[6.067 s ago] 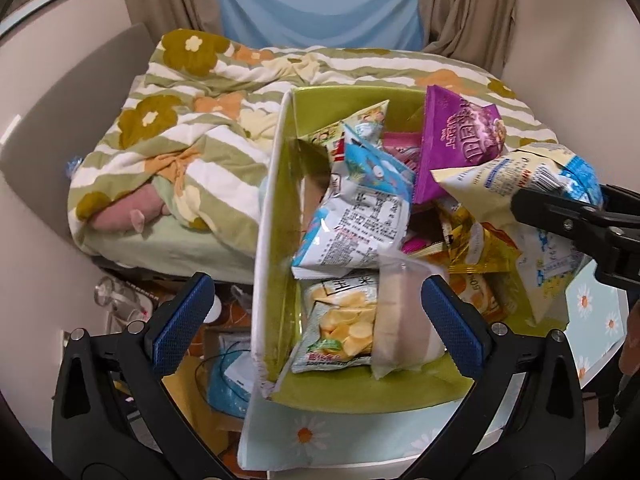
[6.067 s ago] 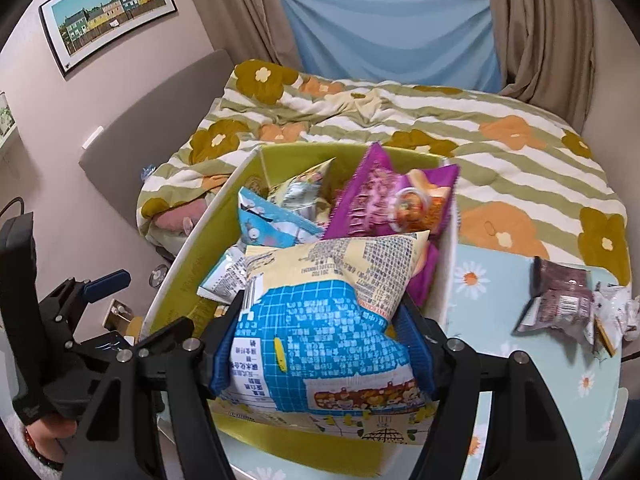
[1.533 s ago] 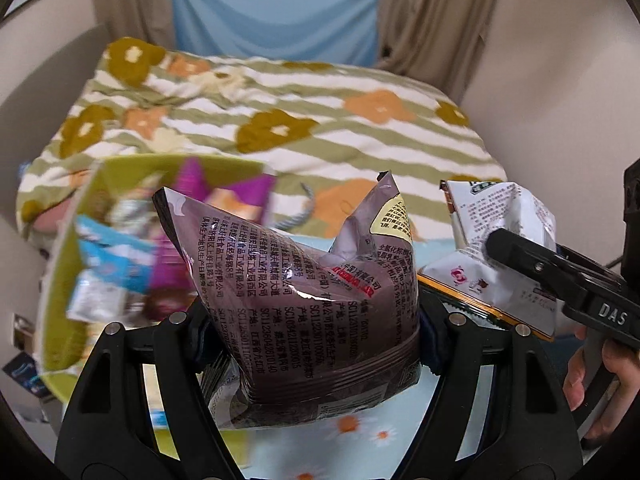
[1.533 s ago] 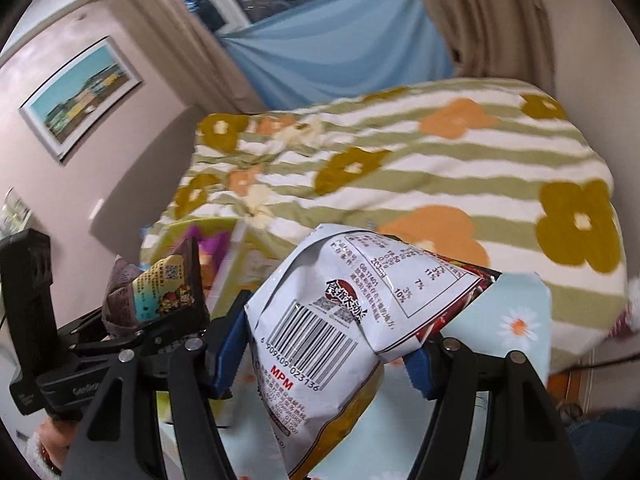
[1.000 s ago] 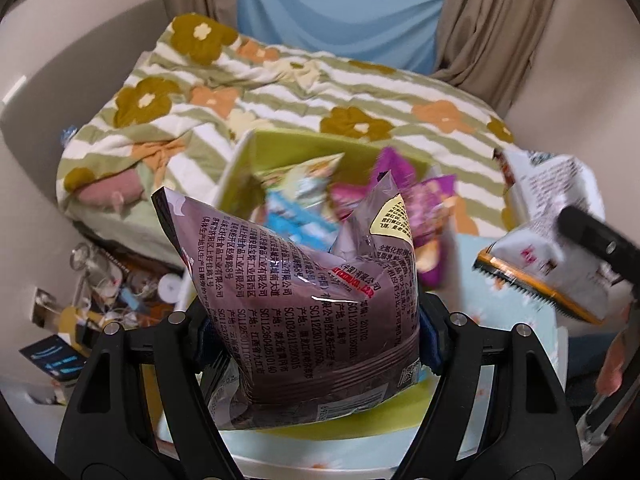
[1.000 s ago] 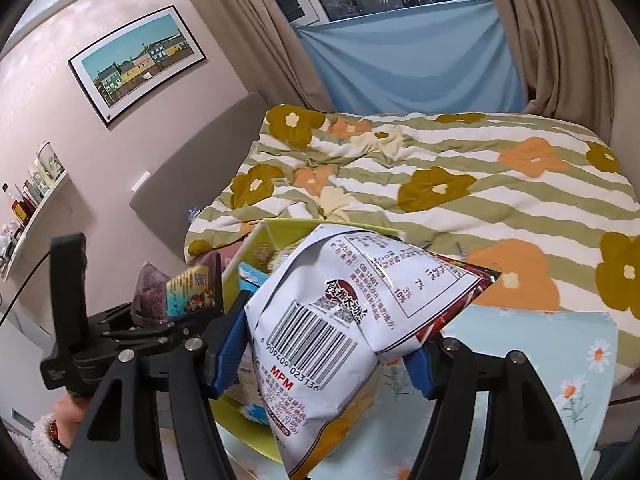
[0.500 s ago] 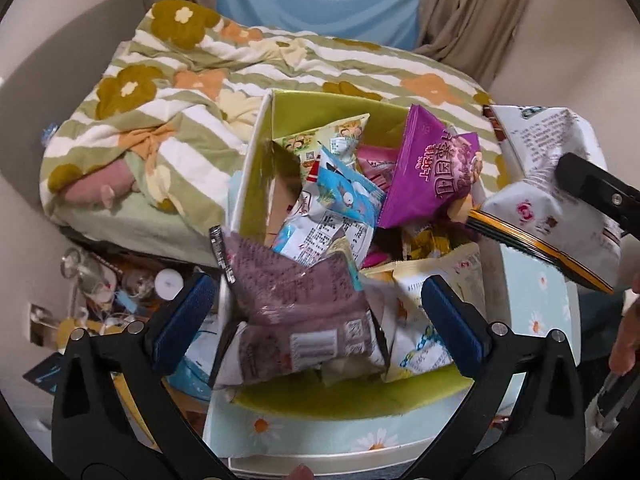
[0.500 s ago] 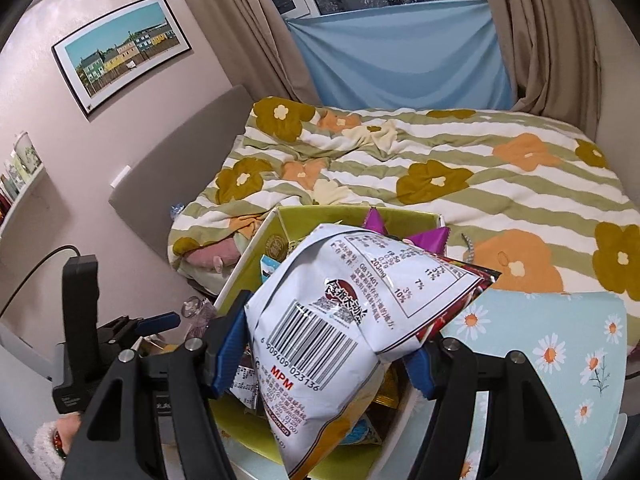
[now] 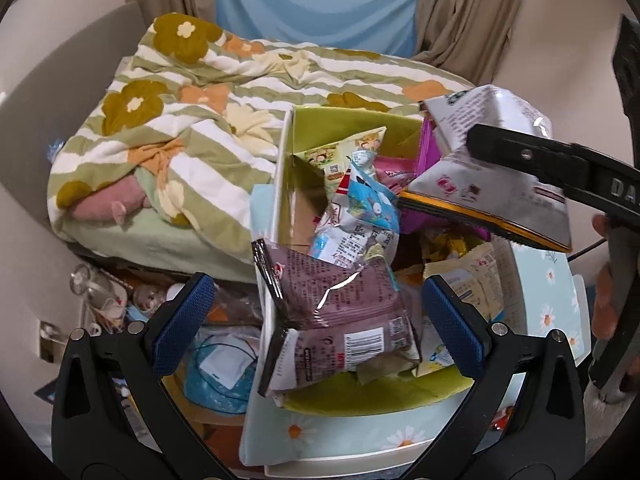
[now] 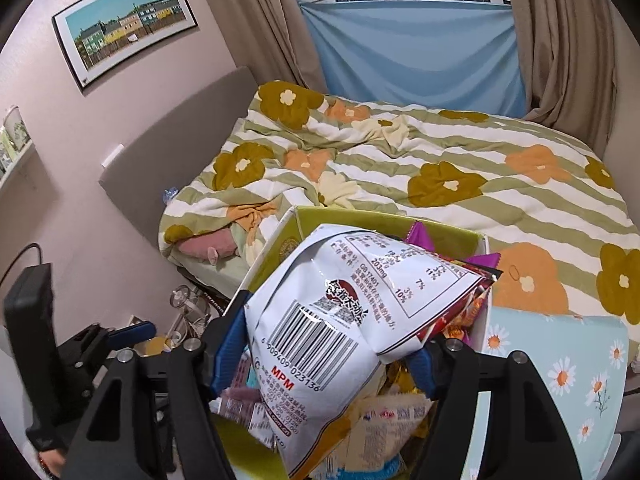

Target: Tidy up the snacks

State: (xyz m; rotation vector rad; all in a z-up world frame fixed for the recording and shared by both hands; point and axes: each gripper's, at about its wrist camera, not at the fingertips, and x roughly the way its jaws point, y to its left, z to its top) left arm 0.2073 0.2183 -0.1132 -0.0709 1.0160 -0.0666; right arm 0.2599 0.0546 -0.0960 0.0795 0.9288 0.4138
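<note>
A green box [image 9: 372, 400] full of snack packets stands on the daisy-print table. A brown snack bag [image 9: 344, 312] lies on top of the pile at the box's near end. My left gripper [image 9: 316, 300] hangs open just above it, both blue pads clear of the bag. My right gripper [image 10: 326, 348] holds a white snack bag [image 10: 340, 300] with a barcode over the box [image 10: 288, 240]. Its jaws are opening, with the bag still between the pads and tipping downward. In the left wrist view the white bag [image 9: 492, 184] hangs over the box's right side.
A bed with a flowered striped quilt [image 10: 400, 168] lies behind the box. Cluttered floor items [image 9: 216, 356] sit to the left of the table. The daisy tablecloth [image 10: 560, 368] shows to the right of the box. A hand [image 9: 608, 304] holds the right gripper's handle.
The left gripper opened wide and let the brown bag fall onto the pile in the box. The right gripper carried the white bag leftward over the box, and the bag now tips down.
</note>
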